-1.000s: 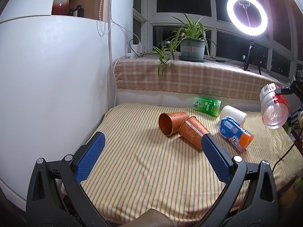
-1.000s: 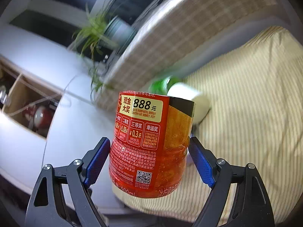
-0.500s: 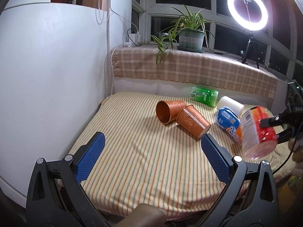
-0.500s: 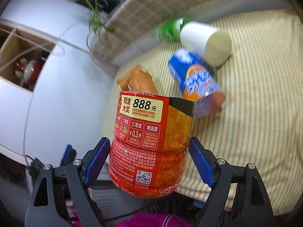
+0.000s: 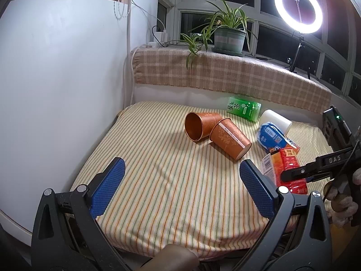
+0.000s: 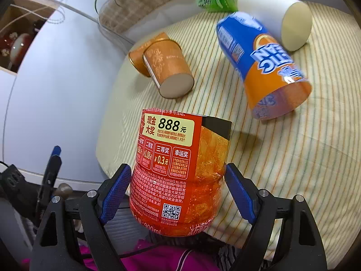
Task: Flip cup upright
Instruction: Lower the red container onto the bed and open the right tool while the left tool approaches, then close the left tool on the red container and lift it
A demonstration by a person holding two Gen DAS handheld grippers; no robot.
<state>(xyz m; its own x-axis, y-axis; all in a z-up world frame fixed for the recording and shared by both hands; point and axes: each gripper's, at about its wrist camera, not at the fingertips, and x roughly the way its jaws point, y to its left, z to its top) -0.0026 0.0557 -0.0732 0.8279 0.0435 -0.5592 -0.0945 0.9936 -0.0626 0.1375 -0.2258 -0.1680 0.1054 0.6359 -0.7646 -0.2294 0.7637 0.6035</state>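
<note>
My right gripper (image 6: 178, 187) is shut on a red-labelled clear cup (image 6: 178, 169), held tilted low over the front right of the striped cloth; it shows in the left wrist view (image 5: 286, 167) too. Two orange-brown paper cups (image 5: 200, 126) (image 5: 230, 137) lie on their sides mid-cloth. A blue and orange cup (image 5: 273, 135), a white cup (image 5: 275, 119) and a green cup (image 5: 243, 108) also lie on their sides behind. My left gripper (image 5: 180, 189) is open and empty above the cloth's front edge.
The striped cloth table (image 5: 158, 169) meets a white wall (image 5: 56, 90) on the left and a plaid-covered sill (image 5: 225, 74) behind. A potted plant (image 5: 227, 36) and a ring light (image 5: 297, 11) stand on the sill.
My right gripper has carried the red-labelled cup down from high at the right to just above the cloth's front right. My left gripper has stayed open, shifting only slightly.
</note>
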